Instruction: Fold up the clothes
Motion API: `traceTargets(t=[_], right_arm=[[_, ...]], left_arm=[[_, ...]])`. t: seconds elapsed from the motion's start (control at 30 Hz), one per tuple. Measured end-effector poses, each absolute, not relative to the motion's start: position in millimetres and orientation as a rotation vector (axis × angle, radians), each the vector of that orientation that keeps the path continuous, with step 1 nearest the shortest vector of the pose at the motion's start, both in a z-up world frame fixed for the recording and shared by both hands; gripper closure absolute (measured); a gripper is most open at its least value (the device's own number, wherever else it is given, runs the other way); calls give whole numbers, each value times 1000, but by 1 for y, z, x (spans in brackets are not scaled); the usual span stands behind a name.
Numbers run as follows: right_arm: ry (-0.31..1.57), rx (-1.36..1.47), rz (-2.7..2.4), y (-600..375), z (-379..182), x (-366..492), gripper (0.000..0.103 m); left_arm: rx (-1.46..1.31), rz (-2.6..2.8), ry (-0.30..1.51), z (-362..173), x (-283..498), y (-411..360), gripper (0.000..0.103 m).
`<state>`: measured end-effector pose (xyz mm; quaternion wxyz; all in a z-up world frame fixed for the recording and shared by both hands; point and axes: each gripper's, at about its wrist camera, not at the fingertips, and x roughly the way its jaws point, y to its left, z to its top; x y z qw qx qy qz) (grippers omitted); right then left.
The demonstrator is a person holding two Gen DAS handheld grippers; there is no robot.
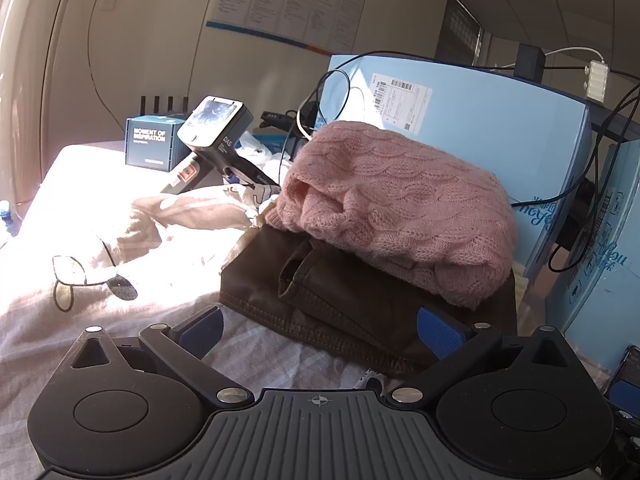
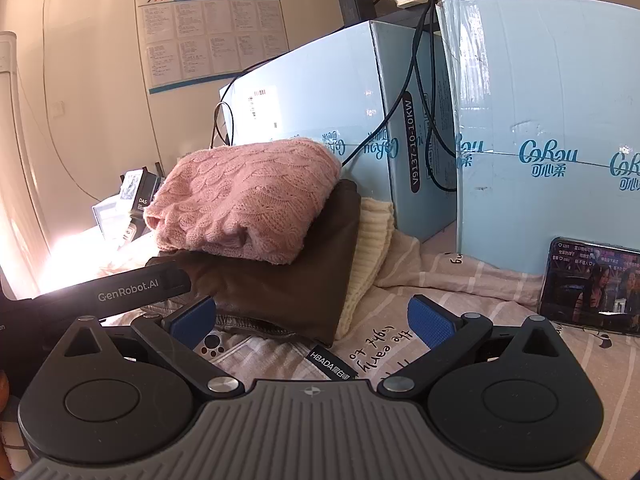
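Note:
A folded pink cable-knit sweater [image 1: 400,208] lies on top of a folded dark brown garment [image 1: 320,292]; the stack also shows in the right wrist view, pink sweater [image 2: 248,200] over brown garment [image 2: 280,288], with a folded cream knit [image 2: 372,248] beneath at the right. My left gripper [image 1: 320,332] is open and empty, just in front of the brown garment's near edge. My right gripper [image 2: 312,320] is open and empty, in front of the stack's right corner. A crumpled light printed garment [image 1: 120,240] lies to the left on the bed.
Light blue cartons [image 2: 520,120] with cables stand behind and right of the stack. A phone [image 2: 592,284] with a lit screen leans on a carton. A spare handheld gripper [image 1: 216,136] and a dark box [image 1: 150,144] lie at the far left. The left gripper's handle [image 2: 132,288] crosses the right view.

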<state>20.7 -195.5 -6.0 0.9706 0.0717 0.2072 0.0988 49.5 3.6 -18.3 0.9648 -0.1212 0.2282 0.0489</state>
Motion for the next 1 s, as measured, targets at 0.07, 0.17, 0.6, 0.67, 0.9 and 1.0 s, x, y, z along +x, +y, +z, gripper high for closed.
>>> traceTargets(t=[0.07,0.17,0.6,0.67,0.9,1.0], right_arm=[[419,144,200,-195,-6,21,0],[419,142,200,-195,-6,20,0],[422,138,199,-194,-7,21,0],[422,138,200,-194,-8,21,0],[425,132,198,-193,-9,22,0],[425,131,197,-193,-9,22,0]], left_arm=[[-244,98,464,-19,50,3,0],[-242,98,464,-19,50,2,0],[-239,95,469,-20,51,2,0],[-240,95,466,-20,50,2,0],[-240,93,465,-20,50,2,0],[-240,92,465,-20,50,2,0]])
